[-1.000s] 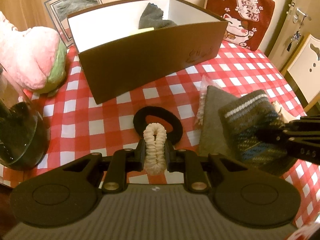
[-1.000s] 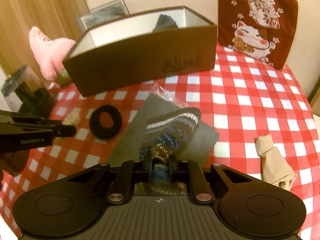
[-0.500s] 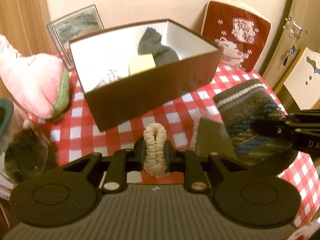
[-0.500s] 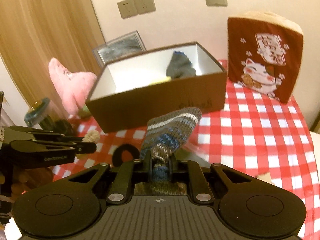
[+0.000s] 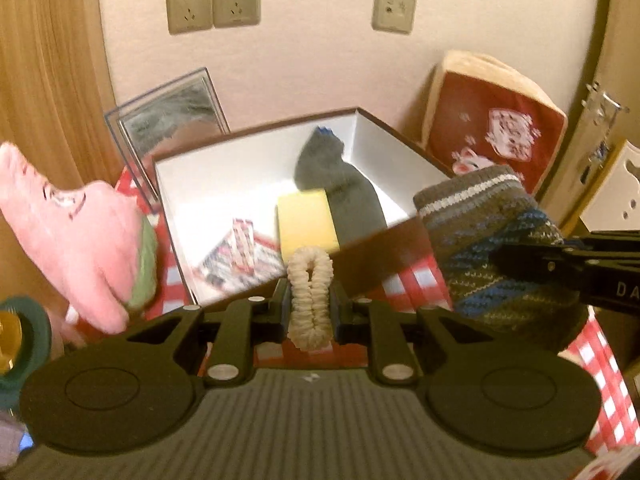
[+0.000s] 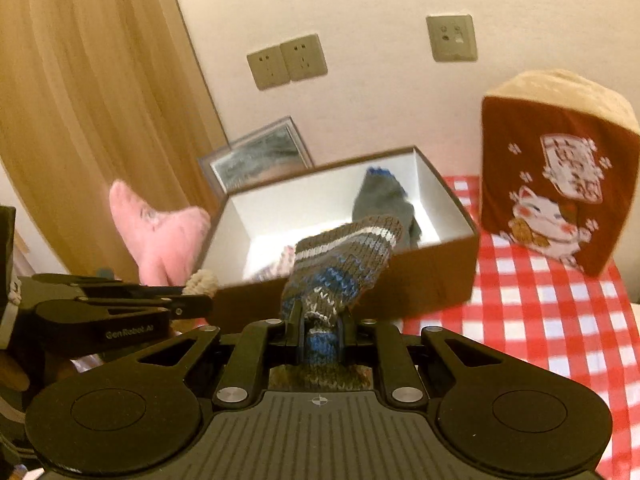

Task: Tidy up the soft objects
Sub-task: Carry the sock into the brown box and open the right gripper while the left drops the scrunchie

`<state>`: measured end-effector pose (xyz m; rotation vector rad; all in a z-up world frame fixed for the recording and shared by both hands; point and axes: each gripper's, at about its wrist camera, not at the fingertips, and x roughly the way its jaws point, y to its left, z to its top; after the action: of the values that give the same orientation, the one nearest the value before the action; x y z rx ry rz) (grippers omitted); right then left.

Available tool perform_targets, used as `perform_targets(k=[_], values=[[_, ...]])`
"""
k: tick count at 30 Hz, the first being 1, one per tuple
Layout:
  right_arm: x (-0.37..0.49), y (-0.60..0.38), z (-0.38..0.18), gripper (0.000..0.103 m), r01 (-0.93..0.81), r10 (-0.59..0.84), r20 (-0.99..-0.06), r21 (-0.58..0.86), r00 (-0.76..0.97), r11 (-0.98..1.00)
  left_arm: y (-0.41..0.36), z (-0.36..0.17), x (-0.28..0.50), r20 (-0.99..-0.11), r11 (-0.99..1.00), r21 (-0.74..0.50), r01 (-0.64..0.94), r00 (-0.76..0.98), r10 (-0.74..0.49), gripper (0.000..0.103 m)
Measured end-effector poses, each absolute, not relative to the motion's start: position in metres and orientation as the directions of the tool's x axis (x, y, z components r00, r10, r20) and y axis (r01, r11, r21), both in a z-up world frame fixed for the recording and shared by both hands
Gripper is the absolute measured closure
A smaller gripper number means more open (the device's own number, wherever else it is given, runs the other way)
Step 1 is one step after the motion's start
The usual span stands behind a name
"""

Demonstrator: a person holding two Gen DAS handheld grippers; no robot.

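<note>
Left gripper (image 5: 310,314): you hold the cream scrunchie (image 5: 310,300) clenched between the 2 fingers; it stands upright, so the loop can drop straight down when you let go.
Right gripper (image 6: 320,334): your fingers are clamped on the lower end of the knitted sock (image 6: 340,264); the striped cuff points forward, free of the table.
Why lifted: both things hang in the air in front of the brown box (image 5: 384,248), probably so that they pass over its front wall and do not push it.
Scrunchie look: ribbed, pale, folded into a narrow loop, squeezed in the middle.
Sock look: thick knit in grey-brown with blue zigzag bands and 1 white stripe near the cuff; it keeps its shape and bends only a little.
Box inside: 1 dark grey sock (image 5: 340,184), 1 yellow sponge (image 5: 306,220) and a small printed packet (image 5: 244,250) lie on the white floor.
Free room: I judge the left part of the box is still open for your 2 pieces.
</note>
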<state>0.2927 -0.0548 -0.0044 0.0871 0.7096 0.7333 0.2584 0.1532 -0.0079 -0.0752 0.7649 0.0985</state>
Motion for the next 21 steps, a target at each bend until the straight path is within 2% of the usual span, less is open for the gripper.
perform_targets(k=[12,21], values=[[0.363,-0.008,0.011,0.089,-0.628,0.692,-0.537,0.339,0.483,0.701,0.189,-0.001,0.328,-0.695,0.979,-0.028,-0.202,0.707,0.126,0.085],[0.417,0.034,-0.010,0.089,-0.619,0.691,-0.574,0.364,0.439,0.696,0.219,-0.018,0.363,-0.731,0.966,-0.022,-0.259,0.663,0.161,0.085]])
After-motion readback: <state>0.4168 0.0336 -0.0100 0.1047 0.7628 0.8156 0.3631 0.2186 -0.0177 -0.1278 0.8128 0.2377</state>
